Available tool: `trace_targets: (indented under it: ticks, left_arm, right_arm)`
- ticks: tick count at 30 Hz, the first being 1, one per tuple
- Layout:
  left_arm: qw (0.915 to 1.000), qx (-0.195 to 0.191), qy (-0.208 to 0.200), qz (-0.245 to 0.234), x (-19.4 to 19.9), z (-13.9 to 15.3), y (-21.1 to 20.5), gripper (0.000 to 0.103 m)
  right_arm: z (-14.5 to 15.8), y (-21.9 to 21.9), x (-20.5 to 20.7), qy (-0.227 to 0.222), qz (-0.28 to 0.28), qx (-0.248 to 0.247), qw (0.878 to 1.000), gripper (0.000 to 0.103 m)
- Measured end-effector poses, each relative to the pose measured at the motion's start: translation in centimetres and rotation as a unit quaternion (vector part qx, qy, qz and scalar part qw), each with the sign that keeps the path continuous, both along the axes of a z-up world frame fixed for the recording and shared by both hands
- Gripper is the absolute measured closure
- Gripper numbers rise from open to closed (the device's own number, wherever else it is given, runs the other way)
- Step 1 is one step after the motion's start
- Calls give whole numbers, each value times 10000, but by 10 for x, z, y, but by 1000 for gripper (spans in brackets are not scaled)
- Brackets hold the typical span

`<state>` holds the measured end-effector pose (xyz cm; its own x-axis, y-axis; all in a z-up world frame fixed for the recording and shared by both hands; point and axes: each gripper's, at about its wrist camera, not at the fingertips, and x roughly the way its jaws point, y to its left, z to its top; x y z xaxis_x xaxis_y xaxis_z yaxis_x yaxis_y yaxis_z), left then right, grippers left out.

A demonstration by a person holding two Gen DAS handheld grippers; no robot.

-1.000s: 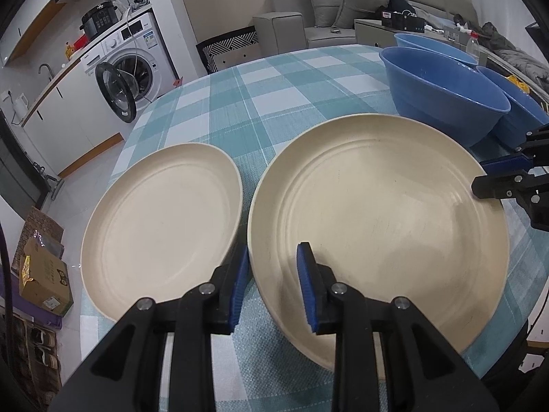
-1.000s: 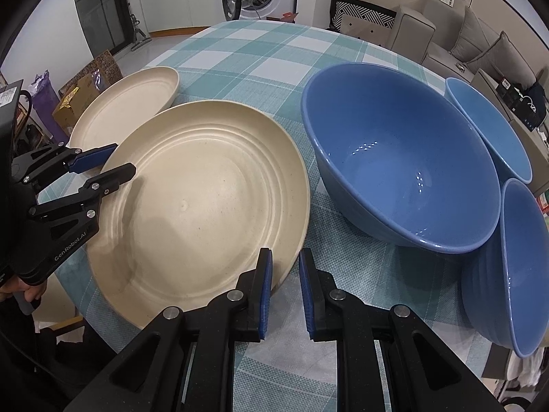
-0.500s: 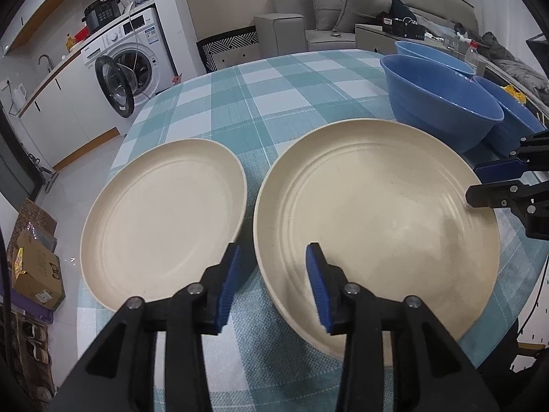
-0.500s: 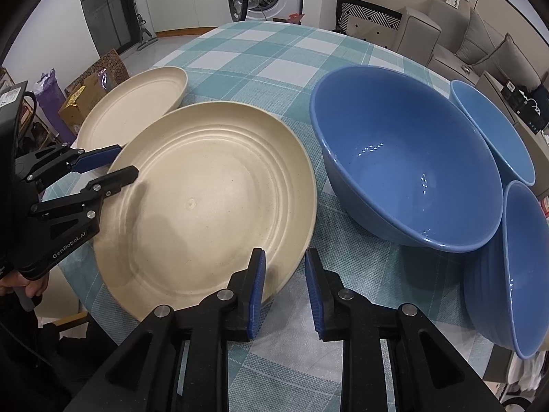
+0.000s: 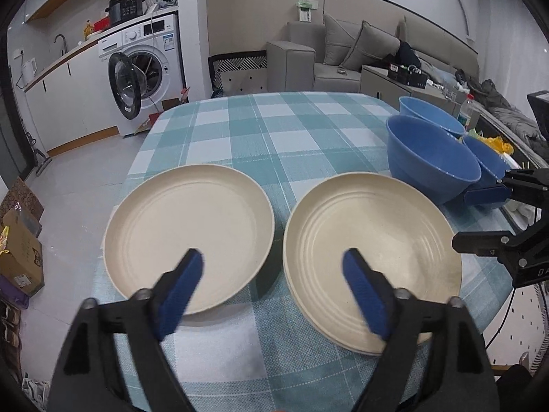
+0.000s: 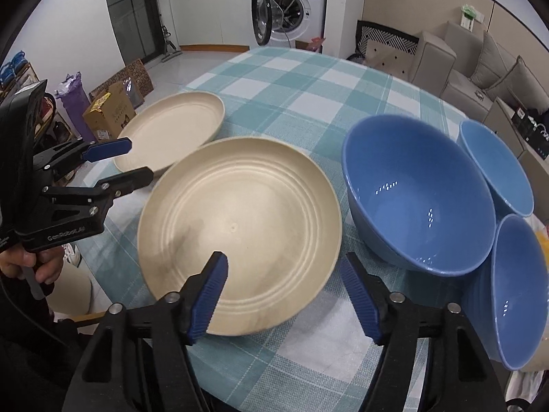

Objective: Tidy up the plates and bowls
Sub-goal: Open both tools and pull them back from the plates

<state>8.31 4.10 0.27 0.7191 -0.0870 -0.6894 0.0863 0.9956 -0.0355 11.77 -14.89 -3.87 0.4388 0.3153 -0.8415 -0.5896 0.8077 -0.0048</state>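
Observation:
Two cream plates lie on the checked table. The smaller plate (image 5: 188, 237) (image 6: 171, 134) is on the left, the larger plate (image 5: 370, 257) (image 6: 240, 230) beside it. Three blue bowls stand to the right: a large bowl (image 6: 418, 192) (image 5: 432, 161), a far bowl (image 6: 497, 168) (image 5: 429, 113) and a near bowl (image 6: 518, 288) (image 5: 487, 158). My left gripper (image 5: 271, 267) is open and empty, raised over the gap between the plates. My right gripper (image 6: 284, 271) is open and empty above the larger plate's near right rim.
The round table (image 5: 291, 130) has a teal and white checked cloth. A washing machine (image 5: 144, 68) with its door open stands beyond the table. A grey sofa (image 5: 360, 55) is at the back. Cardboard boxes (image 5: 20, 254) sit on the floor at the left.
Both grippers opened wide and pulled back and up from the larger plate's rim. The larger plate stays flat on the table.

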Motion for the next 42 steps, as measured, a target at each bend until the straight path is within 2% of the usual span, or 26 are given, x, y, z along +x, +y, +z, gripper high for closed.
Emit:
trace_targets:
  ticks: [1,3,5,8,18,29,42]
  left_arm:
    - [9999,-12,-113,80,-2,4,4,0]
    - [9996,-53,-209,168,-4,10,11,0]
    - [9992,-135,-246,268,-5,15,19,0]
    - [9987,-134,-289,407,-5,18,29,0]
    - [9965,-194,-458,674,-7,26,47,0]
    - [9942,-307,-594,837,4,36,61,0]
    - [9930,-187,-556,1023,20,37,75,0]
  right_arm:
    - [5,2,-2,-38,62,68,10000,29]
    - [14,5,-5,-123,129,191,9997,19]
    - [23,7,-6,-201,182,321,9991,16]
    - [35,10,-3,-298,180,442,9984,2]
    - [62,0,19,-444,-178,903,9948,1]
    - [77,7,41,-591,-332,926,9934,1]
    - [87,30,57,-696,-311,943,9926,1]
